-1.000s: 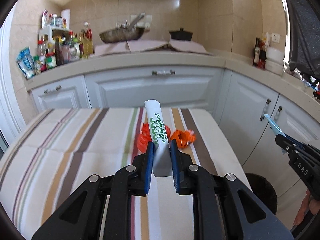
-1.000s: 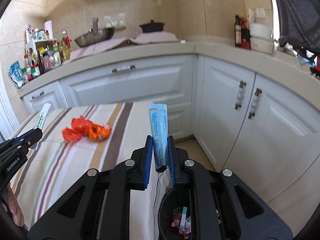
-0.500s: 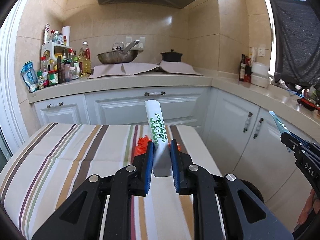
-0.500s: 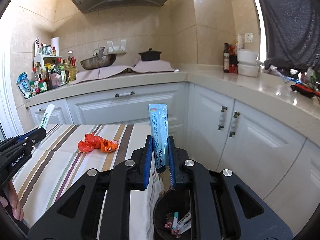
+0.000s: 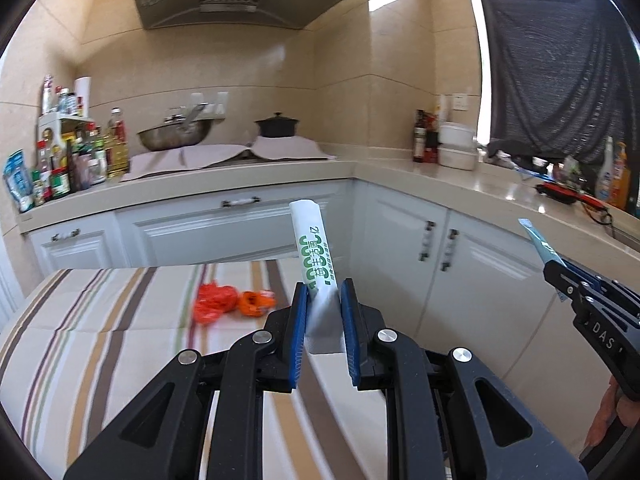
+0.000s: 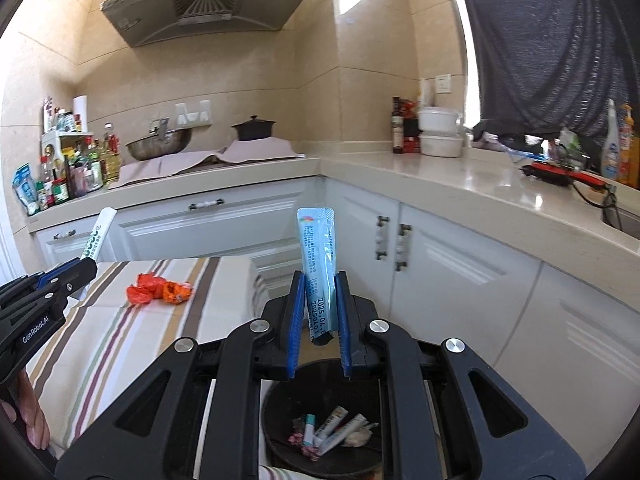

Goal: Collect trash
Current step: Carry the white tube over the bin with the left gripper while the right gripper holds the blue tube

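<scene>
Trash first: we're holding two pieces. The left claw (image 5: 324,312) is clamping a white sachet w/ green print (image 5: 314,252), jaws narrow, pads pressing its lower end, the sachet sticking up and tilting a bit left. The right claw (image 6: 318,312) is gripping a blue sachet (image 6: 318,256) the same way, upright, its bottom end hanging just below the pads.

We're also seeing orange wrappers (image 5: 232,304) lying crumpled on the striped tablecloth (image 5: 100,340), well apart from both claws. In the right wrist view a black bin (image 6: 280,412) is sitting below the right claw, next to the cloth's edge, w/ several small sachets and wrappers already lying inside.

Each claw is showing in the other's view: the right one at the right edge of the left wrist view, the left one at the left edge of the right wrist view, w/ fingers of a hand (image 6: 28,412) under it.

Behind: white cabinets (image 5: 400,248), a beige worktop w/ bottles, a wok, a black pot.
</scene>
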`<state>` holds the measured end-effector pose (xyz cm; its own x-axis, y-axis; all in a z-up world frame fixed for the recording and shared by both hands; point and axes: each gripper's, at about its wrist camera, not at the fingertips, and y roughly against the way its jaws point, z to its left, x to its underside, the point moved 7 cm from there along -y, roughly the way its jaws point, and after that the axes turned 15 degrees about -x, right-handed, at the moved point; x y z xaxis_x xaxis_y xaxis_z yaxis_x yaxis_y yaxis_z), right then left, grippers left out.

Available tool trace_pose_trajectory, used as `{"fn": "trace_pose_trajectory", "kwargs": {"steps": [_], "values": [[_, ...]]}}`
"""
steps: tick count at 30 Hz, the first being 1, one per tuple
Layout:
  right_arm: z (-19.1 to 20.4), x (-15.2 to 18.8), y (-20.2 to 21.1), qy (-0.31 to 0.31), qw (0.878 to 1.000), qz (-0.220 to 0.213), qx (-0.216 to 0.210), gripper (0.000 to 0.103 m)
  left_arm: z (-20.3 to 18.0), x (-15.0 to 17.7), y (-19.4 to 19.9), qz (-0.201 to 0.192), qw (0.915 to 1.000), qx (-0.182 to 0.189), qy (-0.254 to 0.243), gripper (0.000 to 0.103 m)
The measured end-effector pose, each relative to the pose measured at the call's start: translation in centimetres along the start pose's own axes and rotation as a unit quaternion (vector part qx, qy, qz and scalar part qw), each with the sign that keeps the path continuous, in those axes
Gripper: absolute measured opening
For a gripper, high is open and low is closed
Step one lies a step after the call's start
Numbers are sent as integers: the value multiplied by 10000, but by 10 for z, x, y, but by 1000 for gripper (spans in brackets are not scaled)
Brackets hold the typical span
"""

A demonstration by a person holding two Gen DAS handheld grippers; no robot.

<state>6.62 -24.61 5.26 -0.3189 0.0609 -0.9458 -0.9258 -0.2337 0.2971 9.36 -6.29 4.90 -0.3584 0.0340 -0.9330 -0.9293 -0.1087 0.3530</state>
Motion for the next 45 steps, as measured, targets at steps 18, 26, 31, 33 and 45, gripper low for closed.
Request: {"fn": "trace_pose_trajectory", "kwargs": {"steps": [18, 26, 31, 33, 45], "values": [[-58, 28, 14, -285, 9984, 107, 473, 15, -72, 24, -6, 172, 9977, 556, -336, 18], [-68, 41, 0, -305, 9980, 215, 510, 15, -87, 37, -20, 257, 9973, 555, -410, 18], [-74, 48, -11, -363, 9977, 297, 490, 15, -94, 44, -30, 353, 9967, 569, -450, 18], [-74, 50, -15, -371, 9977, 309, 480, 15, -98, 46, -34, 382, 9965, 574, -479, 18], [-82, 65, -51, -443, 9971, 508, 365, 15, -117, 63, -62, 489, 9950, 507, -715, 19]]}}
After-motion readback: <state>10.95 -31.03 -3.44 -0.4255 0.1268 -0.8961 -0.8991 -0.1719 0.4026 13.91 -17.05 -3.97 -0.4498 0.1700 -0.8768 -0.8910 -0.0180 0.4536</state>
